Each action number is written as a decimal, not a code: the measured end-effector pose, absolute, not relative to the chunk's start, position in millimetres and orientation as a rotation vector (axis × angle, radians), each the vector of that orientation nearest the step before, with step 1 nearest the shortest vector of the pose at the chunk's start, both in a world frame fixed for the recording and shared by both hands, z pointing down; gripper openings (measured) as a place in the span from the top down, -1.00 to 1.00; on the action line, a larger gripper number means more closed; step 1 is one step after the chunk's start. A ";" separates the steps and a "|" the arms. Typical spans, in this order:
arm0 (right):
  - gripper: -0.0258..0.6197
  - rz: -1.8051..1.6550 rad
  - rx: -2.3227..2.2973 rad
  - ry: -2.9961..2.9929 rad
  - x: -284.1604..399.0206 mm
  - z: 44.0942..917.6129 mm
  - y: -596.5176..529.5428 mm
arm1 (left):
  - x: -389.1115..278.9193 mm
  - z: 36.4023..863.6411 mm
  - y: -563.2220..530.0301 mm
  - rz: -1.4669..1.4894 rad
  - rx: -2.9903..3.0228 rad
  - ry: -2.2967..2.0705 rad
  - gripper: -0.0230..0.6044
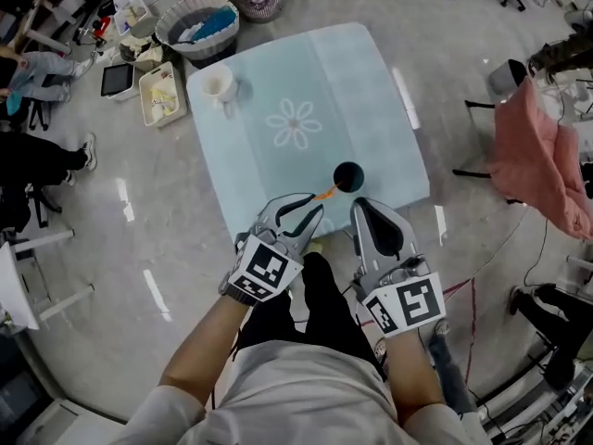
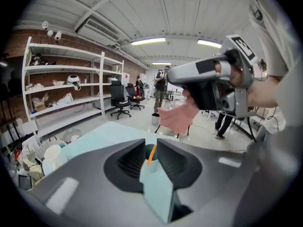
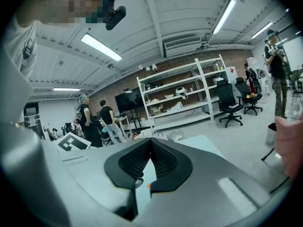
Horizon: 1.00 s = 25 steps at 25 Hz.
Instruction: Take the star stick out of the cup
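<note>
A dark teal cup (image 1: 348, 176) stands near the front edge of the pale blue table (image 1: 278, 72). An orange stick (image 1: 325, 193) leans out of it toward my left gripper (image 1: 315, 206); no star end shows. The left gripper is open, its tips just short of the stick's outer end. In the left gripper view the cup (image 2: 149, 150) and the stick (image 2: 151, 155) show through the gap of the left gripper (image 2: 151, 145). My right gripper (image 1: 359, 208) is shut and holds nothing, just in front of the cup. In its own view the right gripper (image 3: 151, 143) has its jaws pressed together.
A white mug (image 1: 218, 83) stands on the table's far left corner. Baskets (image 1: 197, 26) and a tray (image 1: 162, 93) sit on the floor beyond it. A pink cloth (image 1: 542, 156) hangs over a chair at the right. People stand at the left.
</note>
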State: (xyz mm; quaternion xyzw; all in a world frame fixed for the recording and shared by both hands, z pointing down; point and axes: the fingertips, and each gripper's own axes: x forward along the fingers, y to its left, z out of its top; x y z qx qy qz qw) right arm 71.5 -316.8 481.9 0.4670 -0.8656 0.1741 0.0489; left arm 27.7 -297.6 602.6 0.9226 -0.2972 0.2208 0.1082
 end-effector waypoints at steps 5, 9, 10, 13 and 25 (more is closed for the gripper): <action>0.89 0.583 1.401 -2.623 75.0 501.4 -324.0 | 32.5 627.6 -295.9 0.764 2.722 -0.833 0.77; 0.89 0.603 1.389 -2.619 76.3 509.6 -328.3 | 37.6 642.8 -297.6 0.849 2.743 -0.802 0.76; 0.89 0.605 1.388 -2.619 77.0 511.1 -329.2 | 39.1 647.0 -298.2 0.862 2.743 -0.793 0.77; 0.89 0.613 1.391 -2.614 81.9 515.8 -329.7 | 45.1 657.4 -298.5 0.888 2.745 -0.765 0.77; 0.89 0.634 1.421 -2.582 93.7 517.5 -321.5 | 43.2 659.3 -304.6 0.878 2.720 -0.833 0.85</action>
